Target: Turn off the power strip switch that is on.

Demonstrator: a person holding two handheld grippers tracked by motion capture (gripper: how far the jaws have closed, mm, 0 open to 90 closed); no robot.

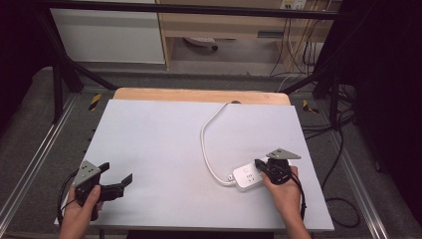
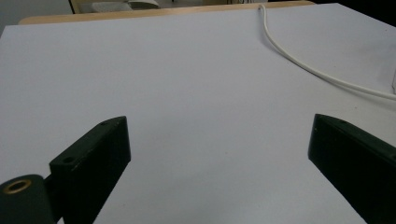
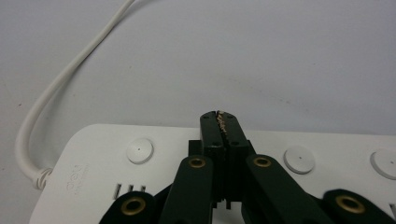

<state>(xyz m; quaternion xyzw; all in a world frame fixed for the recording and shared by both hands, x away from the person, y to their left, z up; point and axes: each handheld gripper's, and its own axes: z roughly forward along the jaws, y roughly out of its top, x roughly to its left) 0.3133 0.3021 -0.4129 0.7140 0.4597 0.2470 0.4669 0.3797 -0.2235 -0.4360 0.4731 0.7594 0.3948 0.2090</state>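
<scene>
Hovering over the power strip [image 1: 248, 176] with jaws clenched together on nothing, the right gripper [image 1: 260, 164] sits at about 4 o'clock on the table [image 1: 159, 134]. In the right gripper view its joined tips [image 3: 219, 122] point down between two of the round switches [image 3: 139, 150], and whether they press the strip's top I cannot tell.

The strip lies flat near the table's right front edge, its cord [image 1: 206, 139] looping away toward 12 o'clock and off the far edge.

Judging by its look, the strip is a rigid, smooth plastic block: light enough to skid if pushed on one end, and slick on the flat faces. The cord is limp and would drag or tug the strip round when it is moved. The best hold seems to be across the long sides of the body, near the middle, rather than on the cord or its strain relief [image 3: 41, 177].

The left gripper [image 1: 117, 179] waits at 8 o'clock, jaws spread wide over bare table, grasping nothing.

No containers are on the table; the strip's slots [image 3: 128, 190] look empty.
</scene>
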